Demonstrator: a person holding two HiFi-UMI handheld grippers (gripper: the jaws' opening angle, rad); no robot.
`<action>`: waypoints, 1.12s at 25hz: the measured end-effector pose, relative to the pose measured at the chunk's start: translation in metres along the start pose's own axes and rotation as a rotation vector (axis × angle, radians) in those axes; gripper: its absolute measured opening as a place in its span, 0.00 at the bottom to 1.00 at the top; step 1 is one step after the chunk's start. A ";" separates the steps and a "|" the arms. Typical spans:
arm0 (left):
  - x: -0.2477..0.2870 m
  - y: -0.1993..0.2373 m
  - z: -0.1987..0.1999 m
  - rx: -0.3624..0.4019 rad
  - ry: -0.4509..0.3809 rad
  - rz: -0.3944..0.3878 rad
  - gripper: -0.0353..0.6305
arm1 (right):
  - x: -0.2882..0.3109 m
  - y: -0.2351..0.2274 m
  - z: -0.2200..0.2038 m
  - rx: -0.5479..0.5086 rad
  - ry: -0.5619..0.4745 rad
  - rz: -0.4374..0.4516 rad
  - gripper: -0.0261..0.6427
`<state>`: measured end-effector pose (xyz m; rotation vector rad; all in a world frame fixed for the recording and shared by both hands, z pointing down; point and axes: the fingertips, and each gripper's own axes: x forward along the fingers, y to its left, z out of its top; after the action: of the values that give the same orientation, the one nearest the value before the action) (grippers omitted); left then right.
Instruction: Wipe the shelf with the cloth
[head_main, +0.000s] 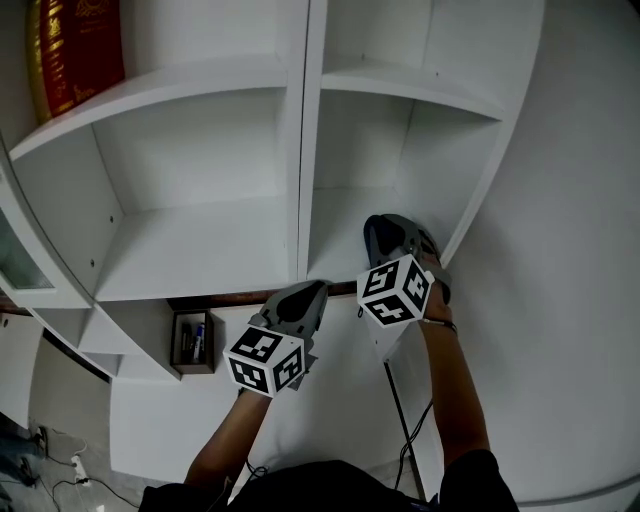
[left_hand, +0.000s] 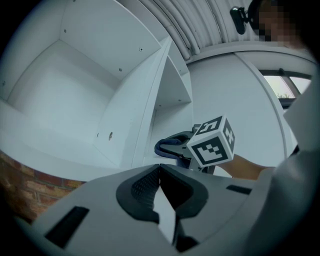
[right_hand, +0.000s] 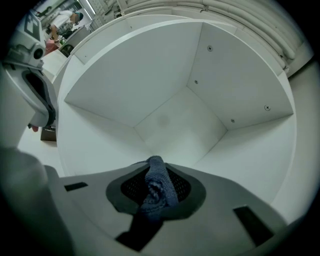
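The white shelf unit (head_main: 300, 130) fills the head view, with open compartments left and right of a centre divider. My right gripper (head_main: 388, 228) reaches into the lower right compartment (right_hand: 170, 115), just above its board. It is shut on a dark blue knitted cloth (right_hand: 156, 187), which is bunched between the pads and sticks out past the tips. My left gripper (head_main: 312, 292) hovers at the front edge of the shelf below the divider. It is shut with nothing in it (left_hand: 160, 170). The right gripper's marker cube (left_hand: 212, 142) shows in the left gripper view.
A red and gold book (head_main: 75, 50) stands on the upper left shelf. A small dark niche with pens (head_main: 192, 340) sits below the left compartment, under a brick strip (head_main: 230, 297). A white curved wall (head_main: 570, 250) bounds the right. Cables (head_main: 75, 465) lie on the floor.
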<state>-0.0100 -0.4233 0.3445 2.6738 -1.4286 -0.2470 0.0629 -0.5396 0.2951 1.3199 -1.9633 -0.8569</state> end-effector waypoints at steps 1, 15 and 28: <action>-0.002 0.002 0.000 0.001 0.000 0.007 0.08 | 0.001 0.002 0.003 -0.003 -0.005 0.005 0.14; -0.025 0.023 0.002 -0.015 -0.008 0.072 0.08 | 0.009 0.026 0.034 -0.040 -0.038 0.043 0.14; -0.056 0.037 0.006 -0.022 -0.029 0.142 0.08 | 0.006 0.055 0.069 -0.060 -0.088 0.082 0.14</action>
<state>-0.0723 -0.3972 0.3504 2.5469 -1.6057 -0.2878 -0.0227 -0.5172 0.2976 1.1777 -2.0278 -0.9405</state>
